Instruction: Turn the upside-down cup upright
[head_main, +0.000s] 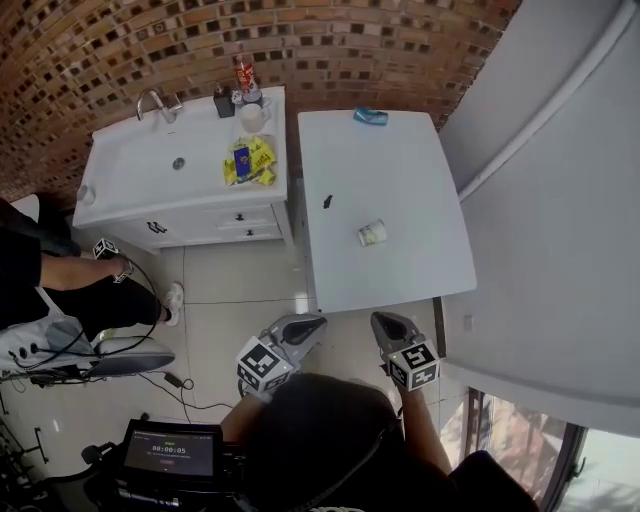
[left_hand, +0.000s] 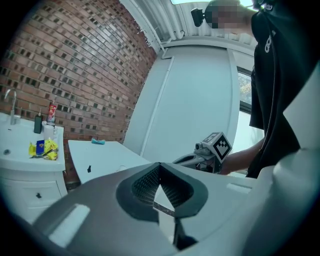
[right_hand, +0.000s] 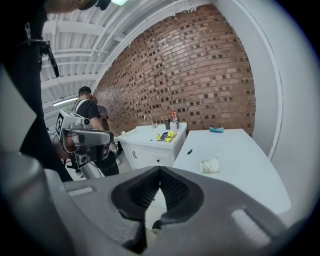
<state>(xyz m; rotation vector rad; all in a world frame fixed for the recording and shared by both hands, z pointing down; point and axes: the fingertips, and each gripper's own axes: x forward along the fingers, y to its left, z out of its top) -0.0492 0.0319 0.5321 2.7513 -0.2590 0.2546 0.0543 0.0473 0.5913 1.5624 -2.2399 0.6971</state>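
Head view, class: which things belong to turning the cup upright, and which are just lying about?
Job: cup, white table, left gripper, right gripper.
Lying about: blue object, small black item, yellow packets, mug, red can, tap.

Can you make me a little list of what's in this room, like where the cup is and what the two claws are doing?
cup: on the white table, in the half nearer the person, nothing touching it
left claw: shut, empty, over the floor, short of the table
right claw: shut, empty, also short of the table
also on table: small black thing; blue thing at the far end
beside table: sink with yellow packets on its counter
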